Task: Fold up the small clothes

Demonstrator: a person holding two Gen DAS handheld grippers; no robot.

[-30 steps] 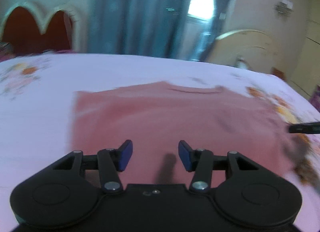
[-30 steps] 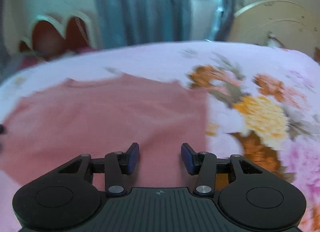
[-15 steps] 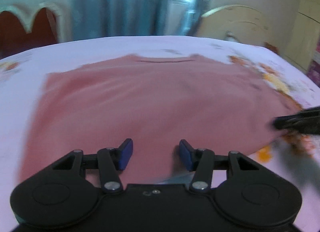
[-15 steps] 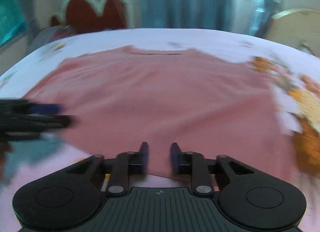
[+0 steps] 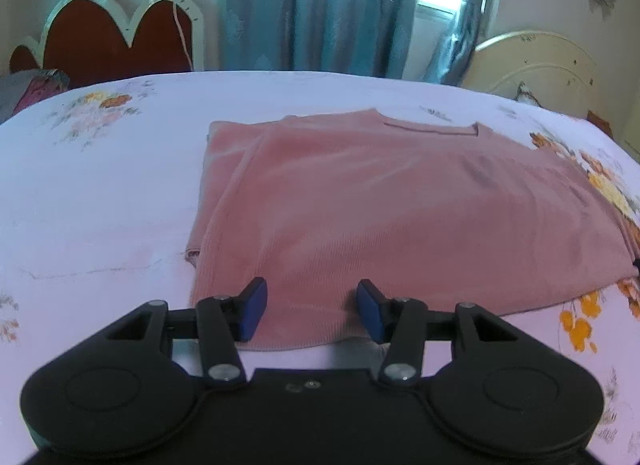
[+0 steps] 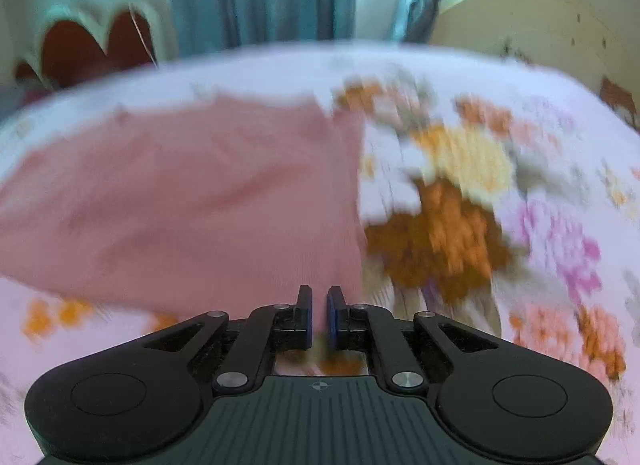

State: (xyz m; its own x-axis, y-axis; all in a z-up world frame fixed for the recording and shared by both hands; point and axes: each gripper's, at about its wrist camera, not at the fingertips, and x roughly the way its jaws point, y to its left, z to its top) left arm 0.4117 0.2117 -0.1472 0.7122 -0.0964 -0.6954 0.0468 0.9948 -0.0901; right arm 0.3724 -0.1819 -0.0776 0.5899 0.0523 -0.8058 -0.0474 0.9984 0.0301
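Between the left jaws: the near hem of the pink shirt (image 5: 400, 209) lies in the gap of the left gripper (image 5: 308, 311); its blue pads (image 5: 251, 309) stand spread on either side of the cloth, apart from it.
Ahead of the left jaws: the shirt spreads flat, neckline at the far side, one sleeve folded in along the left edge.
Left of the left jaws: bare floral bedsheet (image 5: 100, 201), with a red scalloped headboard (image 5: 108, 41) far beyond.
Beyond the shirt: blue curtains (image 5: 320, 5) and a cream headboard (image 5: 536, 61) far right.
Right jaws: the right gripper (image 6: 320, 319) has just been closing; only a narrow slit is left.
Between the right jaws: pink cloth shows at the slit near the shirt's near right corner (image 6: 336, 265); blur hides whether the pads pinch it.
Right of the right jaws: orange and pink flowers (image 6: 440, 241) printed on the sheet, just beside the shirt's edge.
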